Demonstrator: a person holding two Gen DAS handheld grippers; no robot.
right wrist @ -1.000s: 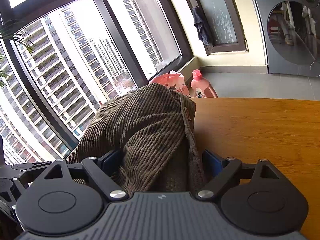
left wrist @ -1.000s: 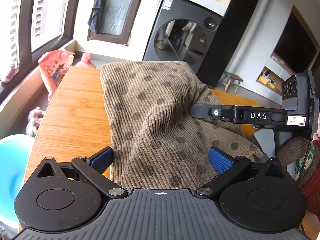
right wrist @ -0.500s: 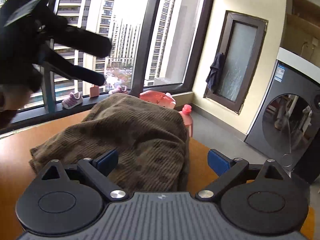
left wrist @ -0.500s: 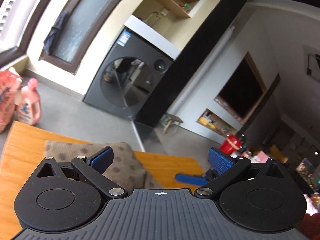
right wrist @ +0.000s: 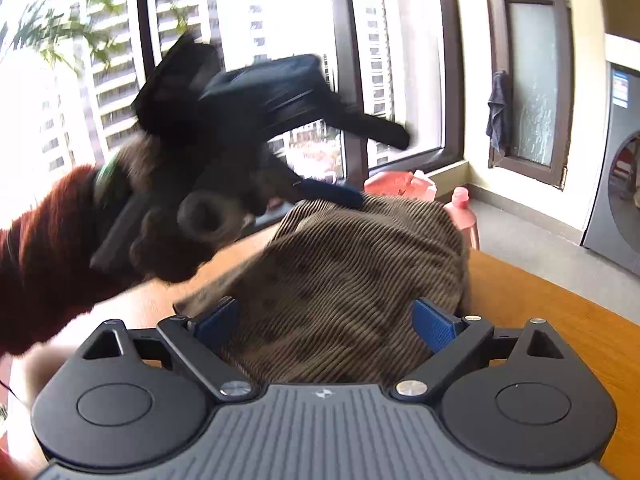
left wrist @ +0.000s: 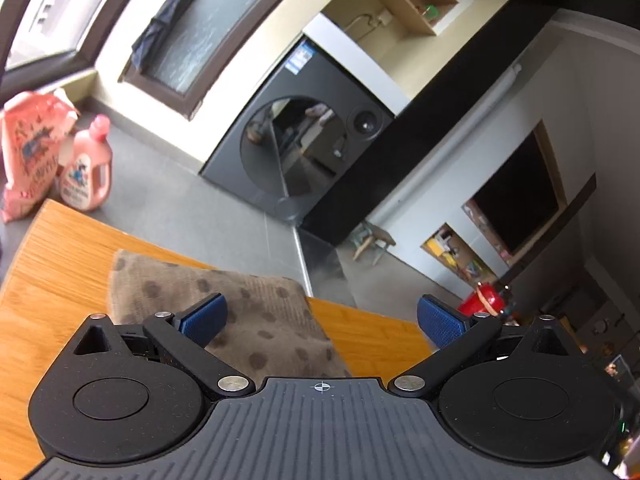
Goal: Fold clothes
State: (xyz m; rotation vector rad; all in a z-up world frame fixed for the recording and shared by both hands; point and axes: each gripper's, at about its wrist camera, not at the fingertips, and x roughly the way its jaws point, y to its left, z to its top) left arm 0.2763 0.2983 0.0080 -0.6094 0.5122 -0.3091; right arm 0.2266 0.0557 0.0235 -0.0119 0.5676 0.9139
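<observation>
Below my two grippers, on the orange-brown wooden tabletop [left wrist: 72, 264], lies the brown ribbed corduroy garment with dark polka dots [left wrist: 256, 308], folded into a thick bundle near the far edge. My left gripper [left wrist: 320, 316] has its jaws wide apart with nothing between the blue pads; the cloth sits beneath them, apart. My right gripper [right wrist: 324, 320] has just been opening its jaws, and they now stand wide; the garment [right wrist: 352, 272] shows between and under them, yet the pads do not press on it.

What worries me is the bundle itself. From the right wrist view it looks humped and loose rather than flat, so I judge the top layer could slump or spring open now that nothing holds it. It also lies close to the tabletop's far edge, so a careless nudge could push it off. My left hand [right wrist: 172, 236], blurred in a dark glove, crosses just over the cloth, and one fingertip could snag the corduroy and drag the fold askew.
</observation>
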